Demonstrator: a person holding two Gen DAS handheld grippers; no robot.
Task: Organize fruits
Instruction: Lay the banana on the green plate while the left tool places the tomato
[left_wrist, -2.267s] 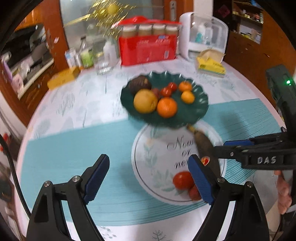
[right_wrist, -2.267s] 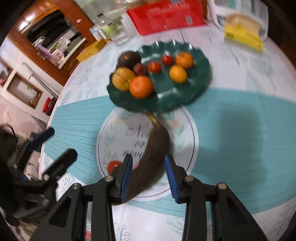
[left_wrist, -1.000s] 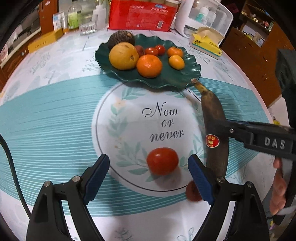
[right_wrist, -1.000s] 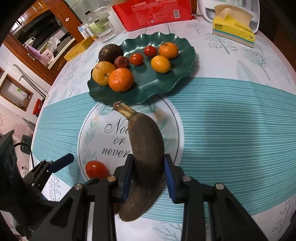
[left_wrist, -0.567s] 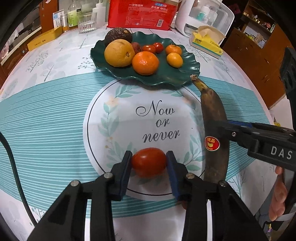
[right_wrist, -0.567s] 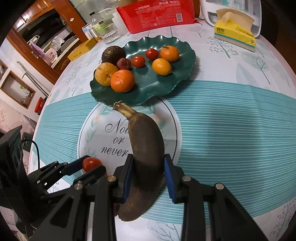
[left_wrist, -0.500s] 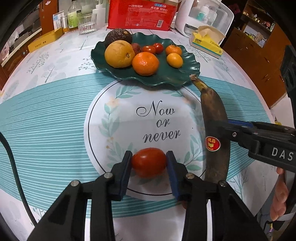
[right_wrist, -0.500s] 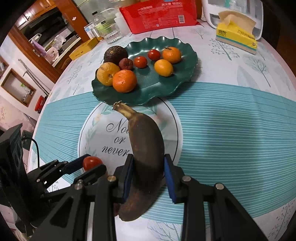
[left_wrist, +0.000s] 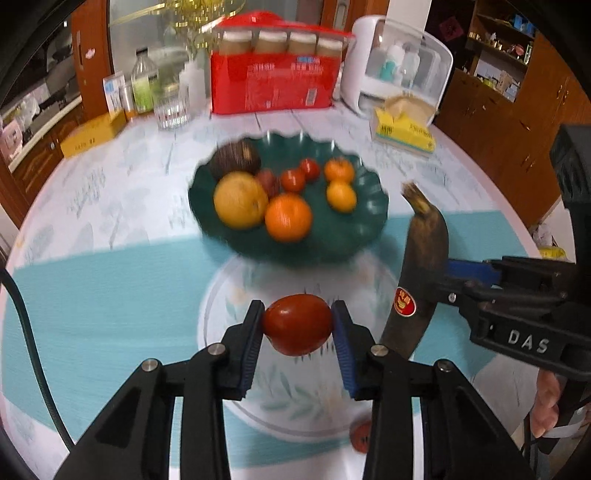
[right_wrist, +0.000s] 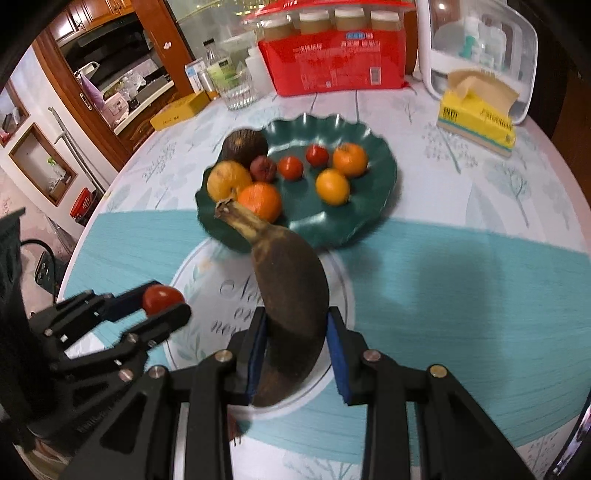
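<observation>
Both fruits lifted off table since earlier | left gripper (left_wrist: 297, 325) grasps tomato (left_wrist: 297, 324) | right gripper (right_wrist: 295, 350) grasps banana (right_wrist: 291, 295) | plate (right_wrist: 369, 218) holds seven fruits | left: deliver both, one small red fruit (left_wrist: 360, 435) remains on table

Glossy tomato (left_wrist: 297, 324), matt banana (right_wrist: 291, 295)

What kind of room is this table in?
Probably a home dining area: a round table with a printed tablecloth, a green fruit plate, a yellow tissue box and wooden cabinets.

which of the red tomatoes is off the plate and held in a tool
The larger red tomato, pinched between the fingers of the left tool above the placemat. The two small tomatoes lie on the green plate among the oranges, untouched.
</observation>
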